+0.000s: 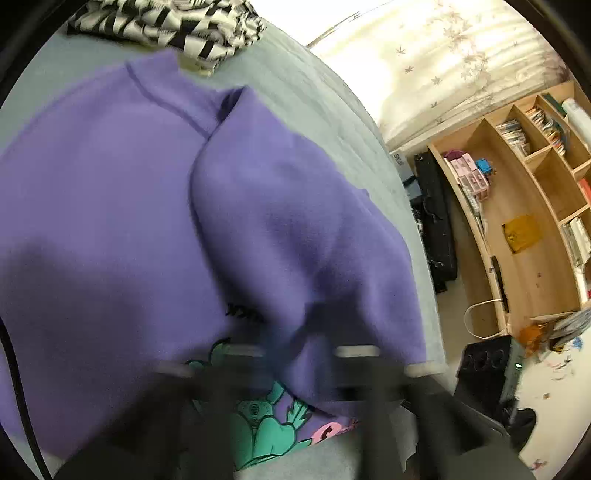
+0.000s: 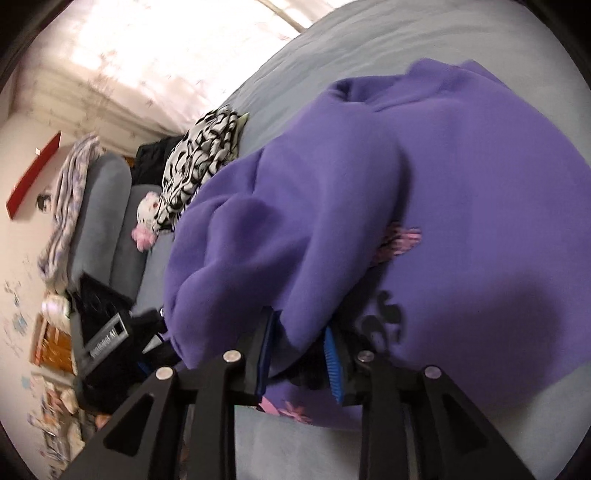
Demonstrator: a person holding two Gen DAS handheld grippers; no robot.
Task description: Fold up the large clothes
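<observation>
The right gripper (image 2: 299, 354) had its jaws clamped on a fold of the purple sweatshirt (image 2: 369, 206). The left gripper (image 1: 299, 354) was too blurry to tell. The sweatshirt lay on the gray bed (image 2: 369, 40), one side folded over, so more folds seemed left.

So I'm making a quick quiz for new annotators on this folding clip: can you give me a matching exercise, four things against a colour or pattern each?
Things:
1. sweatshirt
2. crumpled garment at the far end of the bed
3. bed cover
4. shelf unit

Colours:
A. light wood
B. grey
C. purple
D. black and white pattern

Pairs: 1-C, 2-D, 3-B, 4-A

Both the left gripper and the right gripper have purple cloth between their fingers.
</observation>
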